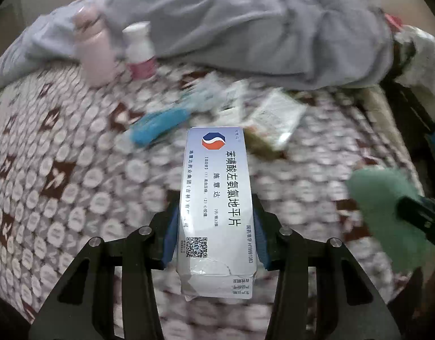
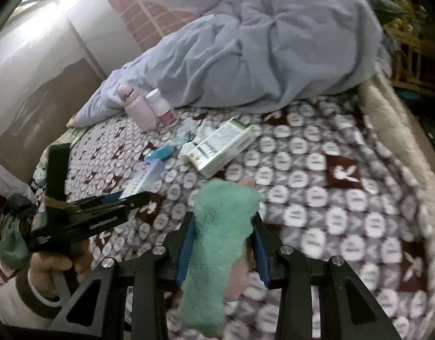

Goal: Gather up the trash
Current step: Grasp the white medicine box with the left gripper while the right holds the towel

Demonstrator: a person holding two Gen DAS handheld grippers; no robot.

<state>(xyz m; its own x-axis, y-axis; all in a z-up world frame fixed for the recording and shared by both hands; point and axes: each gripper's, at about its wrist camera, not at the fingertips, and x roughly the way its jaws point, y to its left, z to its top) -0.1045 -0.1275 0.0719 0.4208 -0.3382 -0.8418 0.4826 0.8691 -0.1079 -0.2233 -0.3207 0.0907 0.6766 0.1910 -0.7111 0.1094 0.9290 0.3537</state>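
Note:
My left gripper (image 1: 214,212) is shut on a white-and-blue medicine box (image 1: 214,198) with Chinese print. Its blue pads press both long sides and the box hangs above the patterned bed cover (image 1: 75,184). The right wrist view shows that box (image 2: 143,178) at the left, in the left gripper (image 2: 132,198), which a hand (image 2: 53,263) holds. My right gripper (image 2: 223,221) is shut on a fuzzy green cloth (image 2: 214,255), which droops between its fingers. The same green cloth (image 1: 387,204) shows at the right of the left wrist view.
On the bed lie a blue wrapper (image 2: 163,153), a white-and-green carton (image 2: 225,147) and crumpled packets (image 2: 189,130). A pink bottle (image 2: 138,110) and a white bottle (image 2: 163,107) stand against a grey-blue duvet (image 2: 274,56). The bed's edge (image 2: 392,130) runs down the right.

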